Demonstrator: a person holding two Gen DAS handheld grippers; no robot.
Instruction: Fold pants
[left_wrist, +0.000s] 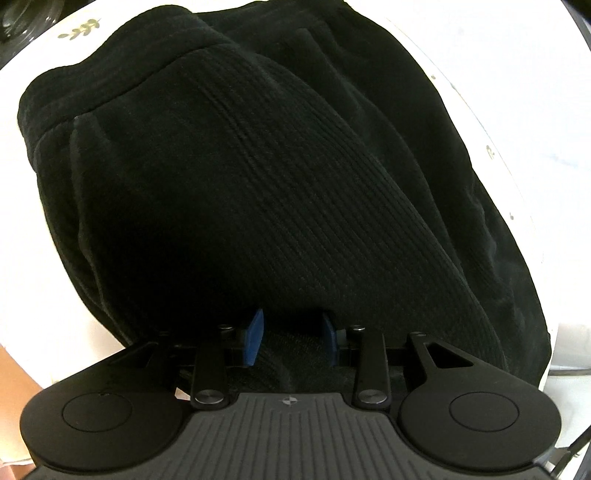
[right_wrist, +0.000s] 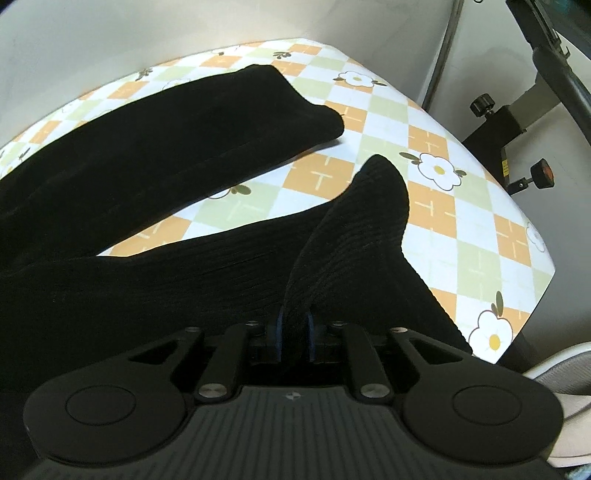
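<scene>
Jaws: right gripper (right_wrist: 294, 328) pinches a raised fold of the black pants (right_wrist: 155, 258), left gripper (left_wrist: 291, 334) stands narrowly apart with pants fabric between its blue pads | pants: spread across the checked, flowered desk (right_wrist: 436, 147) | legs: splayed apart

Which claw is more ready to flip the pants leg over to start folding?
The right claw, probably. It already pinches the near leg of the black pants, beside the other leg. The left claw's pads show a gap.
</scene>
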